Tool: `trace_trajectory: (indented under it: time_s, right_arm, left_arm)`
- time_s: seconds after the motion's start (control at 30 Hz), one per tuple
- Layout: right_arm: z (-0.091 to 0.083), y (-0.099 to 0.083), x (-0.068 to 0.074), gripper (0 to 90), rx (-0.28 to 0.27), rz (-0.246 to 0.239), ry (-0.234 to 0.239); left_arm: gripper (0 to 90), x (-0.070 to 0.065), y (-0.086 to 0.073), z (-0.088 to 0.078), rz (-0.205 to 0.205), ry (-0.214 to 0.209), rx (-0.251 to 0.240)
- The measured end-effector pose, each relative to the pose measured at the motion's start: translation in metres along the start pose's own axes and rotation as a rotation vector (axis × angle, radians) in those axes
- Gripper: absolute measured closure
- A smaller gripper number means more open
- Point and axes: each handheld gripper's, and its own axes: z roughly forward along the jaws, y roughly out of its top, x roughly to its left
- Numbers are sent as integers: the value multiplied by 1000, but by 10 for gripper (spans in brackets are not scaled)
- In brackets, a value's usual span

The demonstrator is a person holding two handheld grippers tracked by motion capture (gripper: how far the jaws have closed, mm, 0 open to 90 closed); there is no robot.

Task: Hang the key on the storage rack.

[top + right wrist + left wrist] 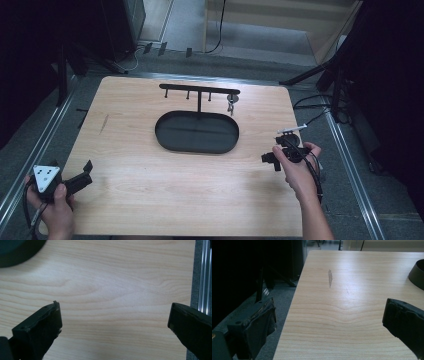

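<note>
Pale wooden table (150, 190) held black oval tray (196, 132) at centre | your left gripper (82, 179) lower left, jaws apart, empty | your right gripper (274, 156) lower right, jaws wide, empty.

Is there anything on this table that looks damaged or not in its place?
One small flaw: a grey scuff mark on the wooden table, near its left edge. The keys hang properly on the black rack above its oval tray.

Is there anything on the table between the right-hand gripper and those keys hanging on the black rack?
Nothing visible. The right gripper is open over bare table; the keys hang from the rack beyond the oval tray, which lies off to the side.
</note>
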Motion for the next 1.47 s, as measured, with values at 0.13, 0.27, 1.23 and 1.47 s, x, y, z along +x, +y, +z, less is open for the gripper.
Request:
trace_trajectory:
  time_s: [0.13, 0.27, 1.23, 1.47]
  right_arm:
    - [8, -15, -13, 0, -16, 20, 11]
    - [14, -31, -25, 0, -34, 51, 15]
    - [26, -142, -78, 0, -427, 194, 89]
    - [28, -150, -82, 0, -474, 230, 102]
  left_arm:
    - [0, 0, 0, 0, -2, 1, -3]
    - [0, 0, 0, 0, -2, 1, -4]
    - [0, -2, 0, 0, 15, 5, -10]
    - [0, -3, 0, 0, 21, 13, -4]
